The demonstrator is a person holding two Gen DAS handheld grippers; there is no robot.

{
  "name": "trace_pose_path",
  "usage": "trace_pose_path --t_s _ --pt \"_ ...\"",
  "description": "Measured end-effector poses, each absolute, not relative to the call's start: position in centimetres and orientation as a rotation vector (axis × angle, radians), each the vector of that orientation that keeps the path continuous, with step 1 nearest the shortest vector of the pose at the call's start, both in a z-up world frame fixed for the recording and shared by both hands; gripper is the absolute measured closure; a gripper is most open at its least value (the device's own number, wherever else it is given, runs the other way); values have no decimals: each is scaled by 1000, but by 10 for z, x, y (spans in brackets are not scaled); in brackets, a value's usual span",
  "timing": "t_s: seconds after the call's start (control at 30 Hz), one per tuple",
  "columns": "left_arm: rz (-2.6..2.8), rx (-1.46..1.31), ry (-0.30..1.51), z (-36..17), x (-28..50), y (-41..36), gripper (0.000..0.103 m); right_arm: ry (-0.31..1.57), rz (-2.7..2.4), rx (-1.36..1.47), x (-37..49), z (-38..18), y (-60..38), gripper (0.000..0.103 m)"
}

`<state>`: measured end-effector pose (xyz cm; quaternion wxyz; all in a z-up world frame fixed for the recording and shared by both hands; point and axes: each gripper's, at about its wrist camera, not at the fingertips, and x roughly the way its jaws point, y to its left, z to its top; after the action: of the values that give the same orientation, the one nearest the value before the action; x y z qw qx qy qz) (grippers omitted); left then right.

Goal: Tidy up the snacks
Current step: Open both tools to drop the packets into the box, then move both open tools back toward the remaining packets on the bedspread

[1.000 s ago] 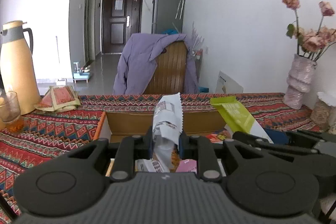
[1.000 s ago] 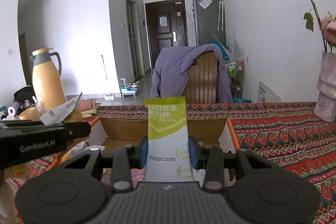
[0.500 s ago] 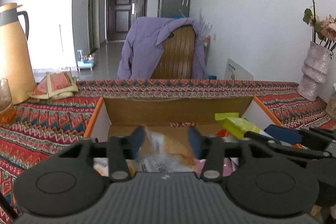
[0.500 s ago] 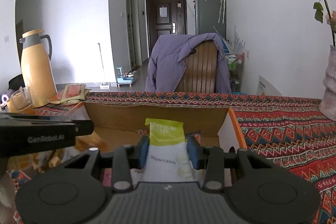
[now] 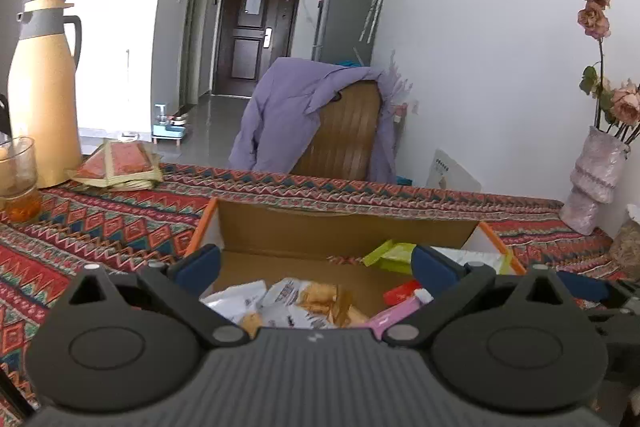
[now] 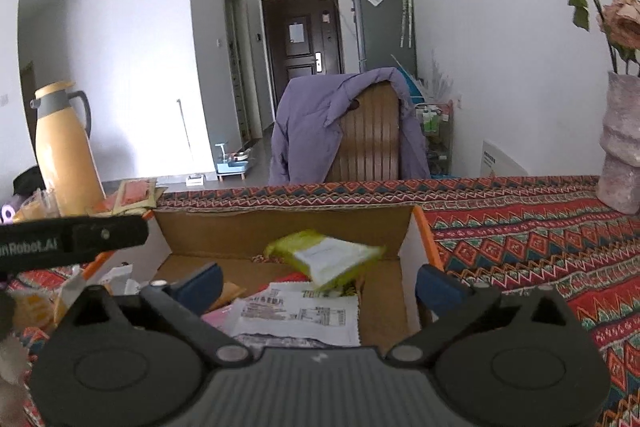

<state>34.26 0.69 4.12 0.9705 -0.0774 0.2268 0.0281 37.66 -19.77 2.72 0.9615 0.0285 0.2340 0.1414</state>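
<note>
Both grippers hang over the cardboard box, the left gripper low in the middle of its view and the right gripper likewise, each with its two blue-padded fingers spread wide and nothing between them. Just above the right one, in the middle of the frame, a green and white packet is blurred and tilted, its long axis running from upper left to lower right; whether it touches anything I cannot tell. Below it a flat white sachet lies in the box with its printed face up and its long side across the frame. In the left view I count one green packet at the right of the box, a red one, a pink one and a crumpled heap of white and orange wrappers at lower centre. The box's back wall stands upright, orange-edged flaps splay left and right, and bare cardboard floor shows toward the back. One yellow flask stands at the left edge on the patterned cloth.
</note>
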Motion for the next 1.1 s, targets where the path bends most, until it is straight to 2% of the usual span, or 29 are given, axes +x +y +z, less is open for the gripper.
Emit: trace_pose_path --t_s 0.7,1.1 --pt "54 -142 496 39 239 45 0 477 326 38 280 33 -188 0" --pt "71 -135 613 8 177 76 0 622 414 -5 233 -1 -156 0"
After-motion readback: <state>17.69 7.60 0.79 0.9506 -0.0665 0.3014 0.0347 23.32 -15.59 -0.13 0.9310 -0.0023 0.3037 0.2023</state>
